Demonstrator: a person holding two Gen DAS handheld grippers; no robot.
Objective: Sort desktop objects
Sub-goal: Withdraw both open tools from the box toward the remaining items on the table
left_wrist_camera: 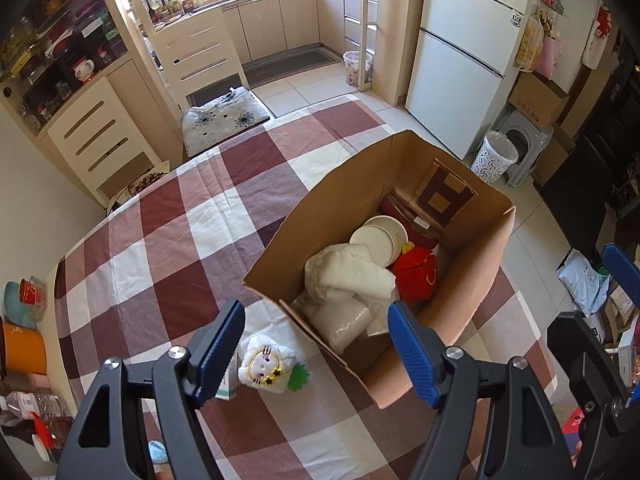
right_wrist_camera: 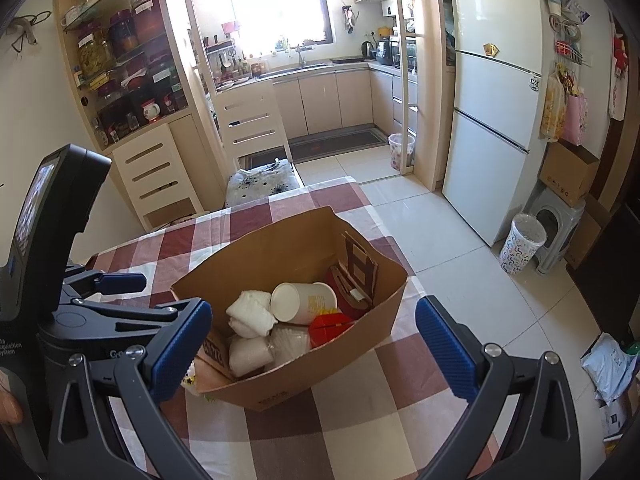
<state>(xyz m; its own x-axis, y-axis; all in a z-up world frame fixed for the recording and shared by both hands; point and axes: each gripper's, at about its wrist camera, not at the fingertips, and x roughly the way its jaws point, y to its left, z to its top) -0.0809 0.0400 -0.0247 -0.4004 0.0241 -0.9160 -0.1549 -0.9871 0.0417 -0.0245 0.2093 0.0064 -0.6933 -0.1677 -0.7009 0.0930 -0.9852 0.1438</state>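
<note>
An open cardboard box (left_wrist_camera: pixel 352 204) stands on the checked tablecloth (left_wrist_camera: pixel 160 248). Inside it are a white fluffy cloth (left_wrist_camera: pixel 348 276), a pale paper cup (right_wrist_camera: pixel 304 302), a red fries carton (left_wrist_camera: pixel 416 276) and clear plastic packs (left_wrist_camera: pixel 344 322). A white plush toy with a cat face (left_wrist_camera: pixel 264 368) lies on the cloth outside the box's near corner, with a small carton (left_wrist_camera: pixel 228 382) beside it. My left gripper (left_wrist_camera: pixel 316 352) hangs open above the toy and the box corner, holding nothing. My right gripper (right_wrist_camera: pixel 314 350) is open too, over the box's near wall (right_wrist_camera: pixel 320 376). A left-gripper finger (right_wrist_camera: pixel 120 282) shows at the left.
A cushioned chair (left_wrist_camera: pixel 224 120) stands at the table's far end. An orange pot (left_wrist_camera: pixel 24 348) and a red cup (left_wrist_camera: pixel 30 292) sit off the table's left side. The floor to the right holds a patterned bin (right_wrist_camera: pixel 522 244), bags (right_wrist_camera: pixel 608 364) and a fridge (right_wrist_camera: pixel 492 140).
</note>
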